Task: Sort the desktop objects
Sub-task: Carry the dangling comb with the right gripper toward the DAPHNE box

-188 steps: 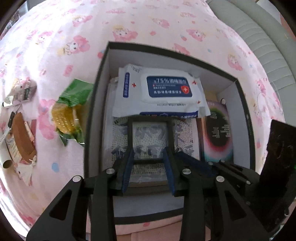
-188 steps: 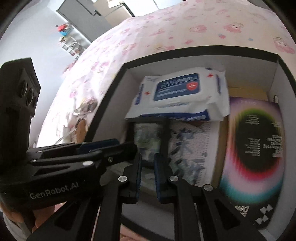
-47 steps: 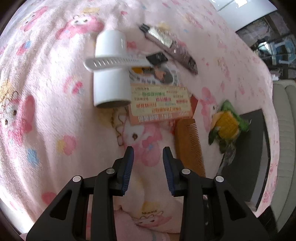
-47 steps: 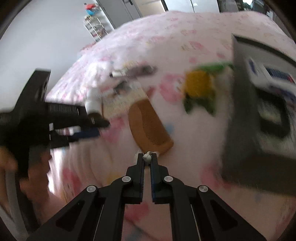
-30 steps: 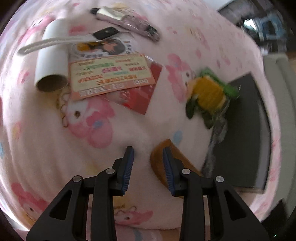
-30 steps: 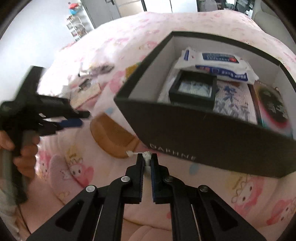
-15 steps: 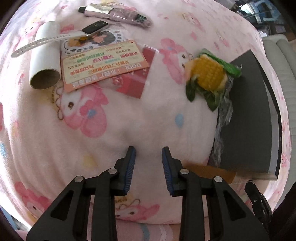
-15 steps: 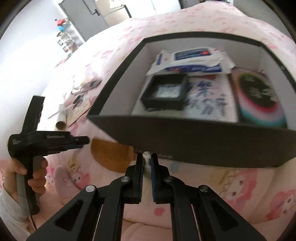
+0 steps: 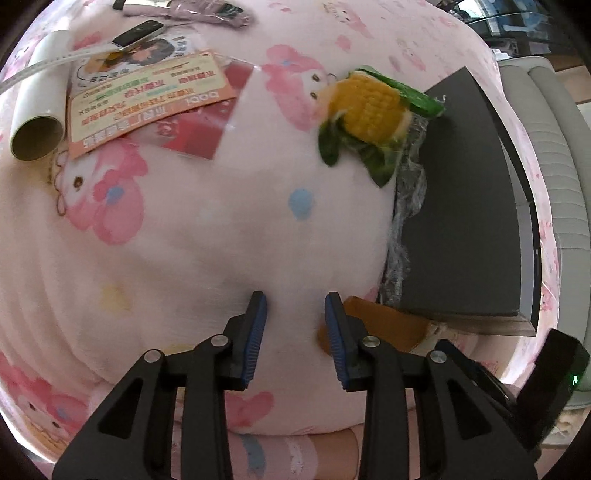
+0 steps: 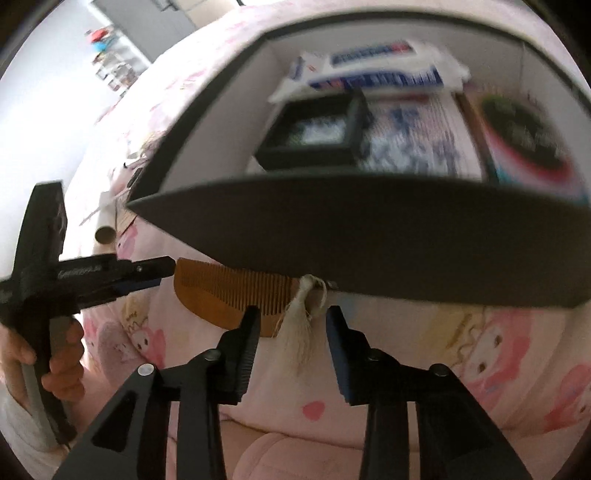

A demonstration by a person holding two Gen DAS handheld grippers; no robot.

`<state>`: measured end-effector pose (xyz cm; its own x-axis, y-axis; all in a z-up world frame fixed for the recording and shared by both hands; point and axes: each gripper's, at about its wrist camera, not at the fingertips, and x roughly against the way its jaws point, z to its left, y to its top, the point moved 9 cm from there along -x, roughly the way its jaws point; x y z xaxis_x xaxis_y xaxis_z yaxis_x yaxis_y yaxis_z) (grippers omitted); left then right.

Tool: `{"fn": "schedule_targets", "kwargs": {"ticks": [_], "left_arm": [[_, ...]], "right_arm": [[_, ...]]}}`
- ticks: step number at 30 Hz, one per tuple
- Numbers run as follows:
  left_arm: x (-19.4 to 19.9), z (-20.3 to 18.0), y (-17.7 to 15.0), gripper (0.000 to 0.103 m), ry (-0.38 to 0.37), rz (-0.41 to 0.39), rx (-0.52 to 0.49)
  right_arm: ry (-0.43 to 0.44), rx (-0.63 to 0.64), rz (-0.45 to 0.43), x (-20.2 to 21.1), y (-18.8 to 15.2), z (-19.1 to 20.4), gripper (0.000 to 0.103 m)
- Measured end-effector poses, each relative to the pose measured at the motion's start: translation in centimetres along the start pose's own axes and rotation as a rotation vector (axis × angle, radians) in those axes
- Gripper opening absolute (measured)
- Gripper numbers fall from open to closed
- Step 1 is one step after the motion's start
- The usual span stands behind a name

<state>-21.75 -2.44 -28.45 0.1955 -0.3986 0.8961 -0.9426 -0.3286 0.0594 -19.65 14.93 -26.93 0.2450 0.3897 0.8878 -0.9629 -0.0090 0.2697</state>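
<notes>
A brown wooden comb (image 10: 229, 291) with a white tassel (image 10: 299, 328) lies on the pink blanket against the near wall of the black box (image 10: 369, 251). My right gripper (image 10: 291, 332) is open, with the tassel between its fingers. The comb also shows in the left wrist view (image 9: 384, 325), just right of my open, empty left gripper (image 9: 295, 325). The box (image 9: 461, 206) stands to the right there. Inside it lie a wipes pack (image 10: 373, 66), a small black tray (image 10: 317, 133) and a round-patterned packet (image 10: 524, 133).
On the blanket to the left lie a corn toy (image 9: 369, 107), an orange card on a red pouch (image 9: 147, 99), a cardboard tube (image 9: 37, 110), a white watch band (image 9: 92, 48) and a pink wrapped item (image 9: 192, 7). A grey sofa (image 9: 561, 147) stands at the far right.
My right gripper has opened and let go of the comb's tassel. The comb now rests by the box's near wall. The left gripper stayed open and shifted slightly.
</notes>
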Motion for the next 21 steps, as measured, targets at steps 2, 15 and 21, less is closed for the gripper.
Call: {"fn": "schedule_targets", "kwargs": {"ticks": [2,15,21], "left_arm": [[-0.2,-0.2,-0.2,0.043,-0.01,0.006,0.0],[-1.2,-1.7,-1.7,0.051,-0.042,-0.002,0.006],[-0.8,-0.7,-1.4,0.048,-0.011,-0.04,0.03]], "right_arm": [[0.044,-0.056,0.024,-0.7,0.0,-0.4,0.033],[0.168,-0.037,0.016,-0.8,-0.4,1.8,0.035],[0.061,0.027,-0.106,1.9,-0.5,1.9,0.035]]}}
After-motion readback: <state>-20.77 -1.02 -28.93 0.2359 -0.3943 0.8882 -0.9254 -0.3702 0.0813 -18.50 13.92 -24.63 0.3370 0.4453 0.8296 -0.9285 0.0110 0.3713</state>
